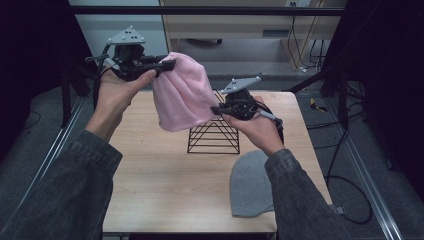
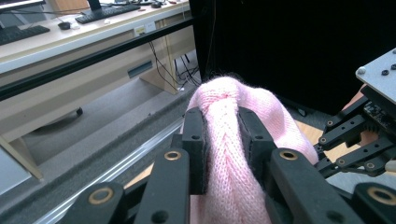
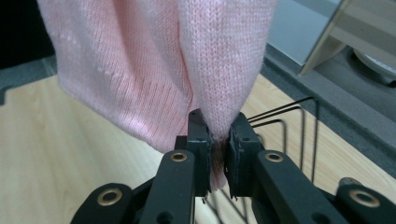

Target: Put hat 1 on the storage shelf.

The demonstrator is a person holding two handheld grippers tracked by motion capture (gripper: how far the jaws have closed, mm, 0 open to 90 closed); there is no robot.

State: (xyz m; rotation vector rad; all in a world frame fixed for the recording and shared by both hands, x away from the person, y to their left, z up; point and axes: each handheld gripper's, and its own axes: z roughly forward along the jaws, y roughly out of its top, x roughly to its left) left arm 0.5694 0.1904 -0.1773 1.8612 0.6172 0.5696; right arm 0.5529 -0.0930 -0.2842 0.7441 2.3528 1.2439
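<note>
A: While the pink beanie (image 1: 181, 92) hangs in the air between them, both tools are clamped on its knit: the left gripper (image 1: 167, 65) pinches a thick fold up high, and the right gripper (image 1: 216, 110) bites the lower edge, just above the black wire rack (image 1: 214, 132).

B: So the person is likely carrying it toward that rack?

A: That seems the aim. Both grips should hold firm, with the hat kept stretched and lifted enough to pass over the rack's peak.

B: Anything in the way?

A: The wires could snag the loose knit. The grey beanie (image 1: 251, 184) lies flat on the wooden table (image 1: 160, 180), near the right sleeve and apart from the rack.
</note>
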